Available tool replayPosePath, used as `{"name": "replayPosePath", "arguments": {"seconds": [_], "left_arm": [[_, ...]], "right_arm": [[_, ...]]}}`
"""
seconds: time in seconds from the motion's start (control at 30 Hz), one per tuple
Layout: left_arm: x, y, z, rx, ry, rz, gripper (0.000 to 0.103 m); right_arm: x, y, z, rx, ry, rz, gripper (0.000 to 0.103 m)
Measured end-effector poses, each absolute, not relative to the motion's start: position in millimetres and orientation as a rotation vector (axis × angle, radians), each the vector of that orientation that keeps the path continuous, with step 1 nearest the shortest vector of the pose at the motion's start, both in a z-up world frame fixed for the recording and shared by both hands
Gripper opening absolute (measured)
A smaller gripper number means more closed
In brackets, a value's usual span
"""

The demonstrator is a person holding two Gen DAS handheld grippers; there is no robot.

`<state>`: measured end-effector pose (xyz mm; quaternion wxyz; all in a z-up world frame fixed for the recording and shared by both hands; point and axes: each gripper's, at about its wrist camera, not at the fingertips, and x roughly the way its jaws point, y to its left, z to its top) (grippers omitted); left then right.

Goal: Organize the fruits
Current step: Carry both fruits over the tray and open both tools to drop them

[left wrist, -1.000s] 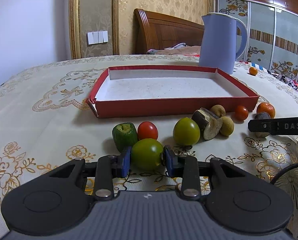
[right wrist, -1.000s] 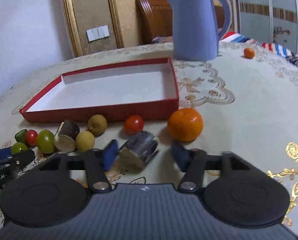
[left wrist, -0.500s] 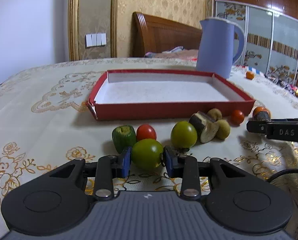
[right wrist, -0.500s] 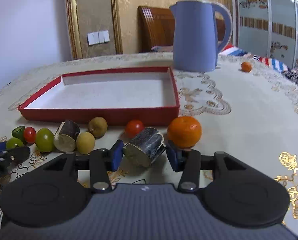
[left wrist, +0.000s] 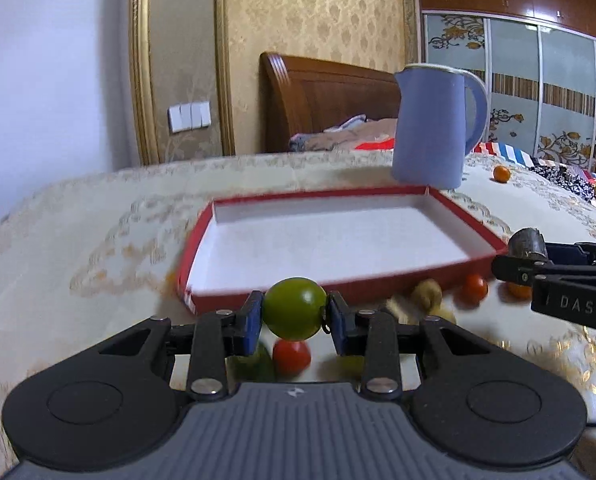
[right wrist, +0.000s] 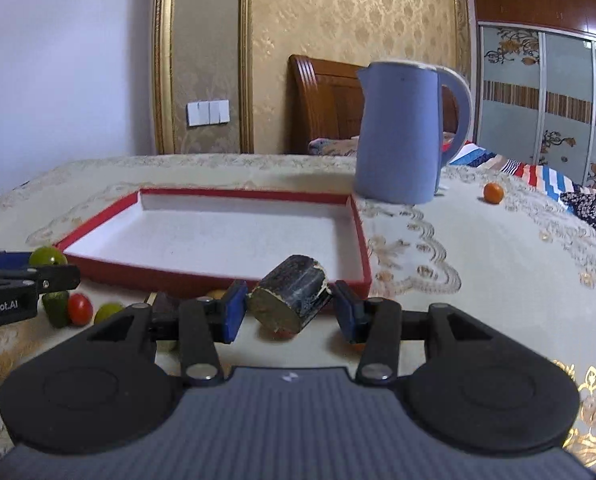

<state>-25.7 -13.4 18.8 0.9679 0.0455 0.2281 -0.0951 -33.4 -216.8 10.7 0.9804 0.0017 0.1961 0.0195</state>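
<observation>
- Left wrist view: a green tomato (left wrist: 294, 308) sits squarely between the blue pads (left wrist: 253, 322) of the left gripper (left wrist: 294, 322), whose jaws are narrowed onto it from both sides and carry it clear of the desk (left wrist: 78, 248).
- Just under those jaws lie a red cherry tomato (left wrist: 291, 356) and a blurred green piece (left wrist: 256, 364); beyond the jaw tips stands the red tray (left wrist: 202, 248), its white floor bare.
- Right wrist view: a dark cut stub (right wrist: 292, 298) with a pale end face lies tilted between the pads of the right gripper (right wrist: 290, 310); the jaws have just been closing, and they now press on it from both sides, holding it above the desk.
- Ahead of these jaws is the tray's near wall; to their left lie loose fruits, one a cherry tomato (right wrist: 78, 309).
- Past the tray, ahead and right of the jaws, stands a blue kettle (right wrist: 401, 132), with a small orange fruit (right wrist: 493, 193) further right.
</observation>
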Motion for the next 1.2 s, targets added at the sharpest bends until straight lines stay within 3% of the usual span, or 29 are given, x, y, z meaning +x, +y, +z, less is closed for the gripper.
{"name": "replayPosePath", "arguments": {"seconds": [0.4,1.2], "left_arm": [[34,-30,43,0.101,0.466,-0.16,0.034],[112,-18,-11,0.052,0.647,-0.114,0.034]], "right_arm": [[18,-213,32,-0.008,0.388,0.007,0.045],[103,-210,-10,0.037,0.554,0.014,0.045]]}}
